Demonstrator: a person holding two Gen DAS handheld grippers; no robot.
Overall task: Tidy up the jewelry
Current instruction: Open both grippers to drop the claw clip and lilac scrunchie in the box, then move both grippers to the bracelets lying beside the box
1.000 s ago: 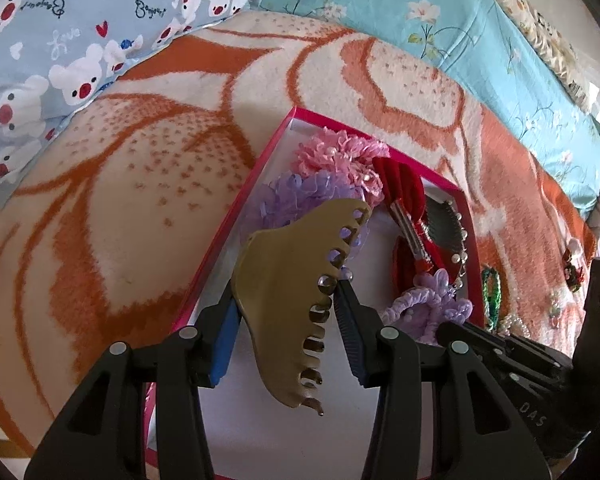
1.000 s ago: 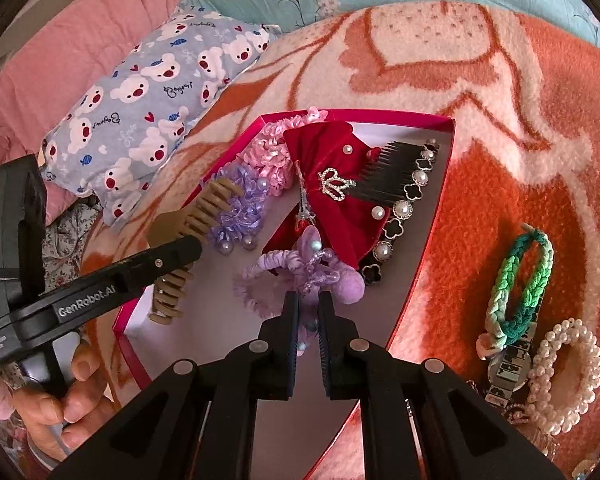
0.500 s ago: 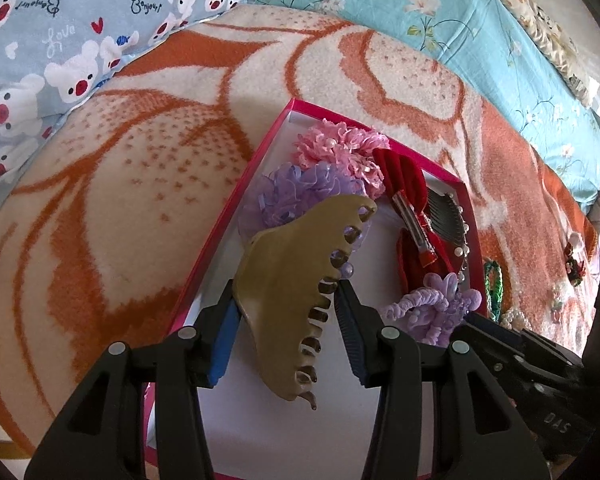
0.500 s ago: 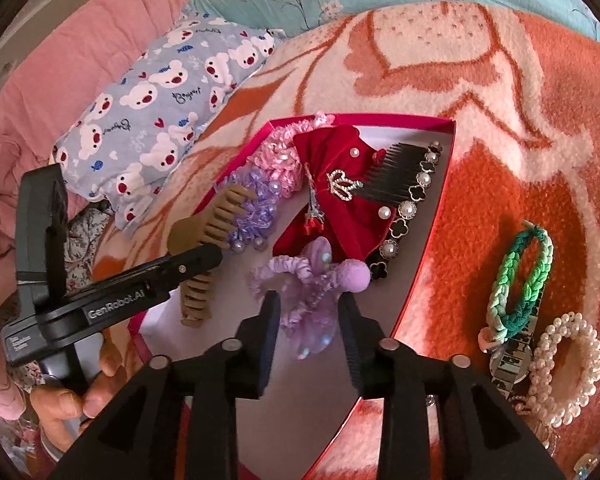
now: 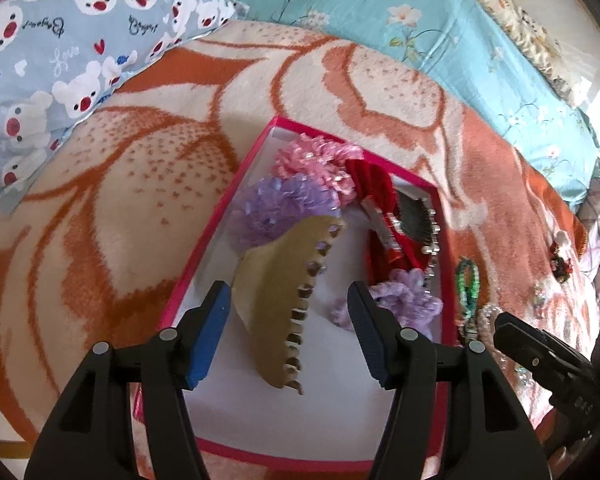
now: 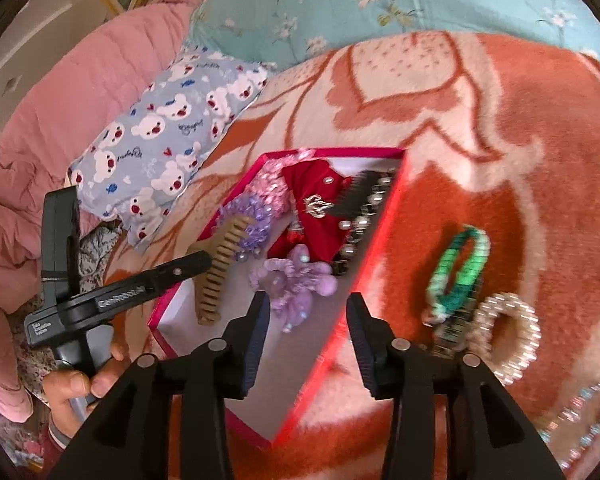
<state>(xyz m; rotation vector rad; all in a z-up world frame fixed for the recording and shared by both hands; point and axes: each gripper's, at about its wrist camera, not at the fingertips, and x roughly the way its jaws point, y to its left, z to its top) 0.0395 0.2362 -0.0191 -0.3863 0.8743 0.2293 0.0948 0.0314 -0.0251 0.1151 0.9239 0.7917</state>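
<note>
Tan hair claw [image 5: 278,300] lies in the pink box [image 5: 196,264]; both grippers, left [image 5: 288,332] and right [image 6: 306,340], have just opened, letting go.

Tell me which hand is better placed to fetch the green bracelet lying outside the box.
Right, probably. Its tongs stand open and empty, with the green bracelet just beyond its right finger on the blanket. The left tongs, just opened, straddle the tan hair claw inside the pink box.
</note>
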